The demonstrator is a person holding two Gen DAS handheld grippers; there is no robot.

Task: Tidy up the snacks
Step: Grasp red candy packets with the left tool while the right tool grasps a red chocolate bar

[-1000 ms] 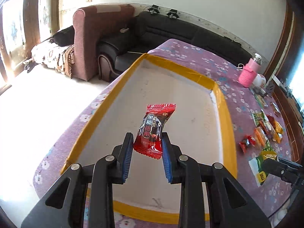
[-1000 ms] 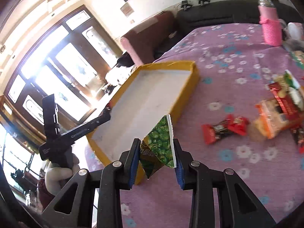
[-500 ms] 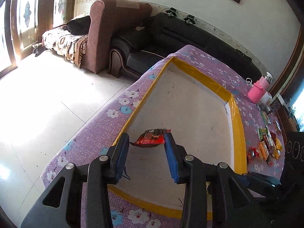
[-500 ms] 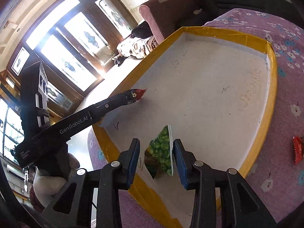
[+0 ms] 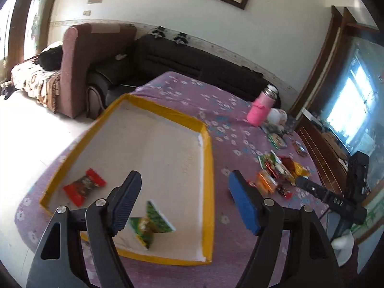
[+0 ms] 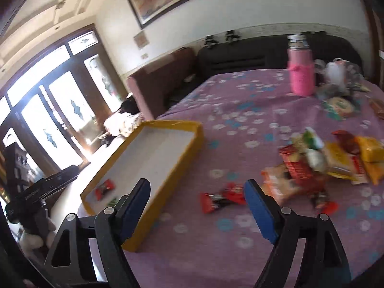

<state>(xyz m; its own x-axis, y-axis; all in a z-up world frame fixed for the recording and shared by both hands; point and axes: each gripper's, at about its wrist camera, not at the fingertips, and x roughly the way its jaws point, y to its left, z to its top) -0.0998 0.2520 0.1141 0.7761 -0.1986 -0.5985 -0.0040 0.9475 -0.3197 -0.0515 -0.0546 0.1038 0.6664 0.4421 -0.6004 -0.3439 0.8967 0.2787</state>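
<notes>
A white tray with a yellow rim (image 5: 208, 168) sits on the purple flowered tablecloth. A red snack packet (image 5: 84, 188) lies in its near left corner and a green packet (image 5: 150, 224) lies by its near edge. My left gripper (image 5: 184, 204) hovers over the tray's near right part, jaws opening, with nothing between them. In the right wrist view the tray (image 6: 171, 182) is at the left. My right gripper (image 6: 196, 208) is over the cloth beside it, jaws opening and empty. A red candy (image 6: 222, 198) lies just beyond its fingers.
A heap of mixed snack packets (image 6: 324, 160) lies on the cloth to the right, also seen as a pile (image 5: 278, 170). A pink bottle (image 6: 301, 72) stands at the far side. Sofas line the wall behind the table.
Both grippers let go of their packets, red from the left and green from the right; both now lie in the tray. Both grippers opened wide and pulled back, the right one swinging toward the snack heap.
</notes>
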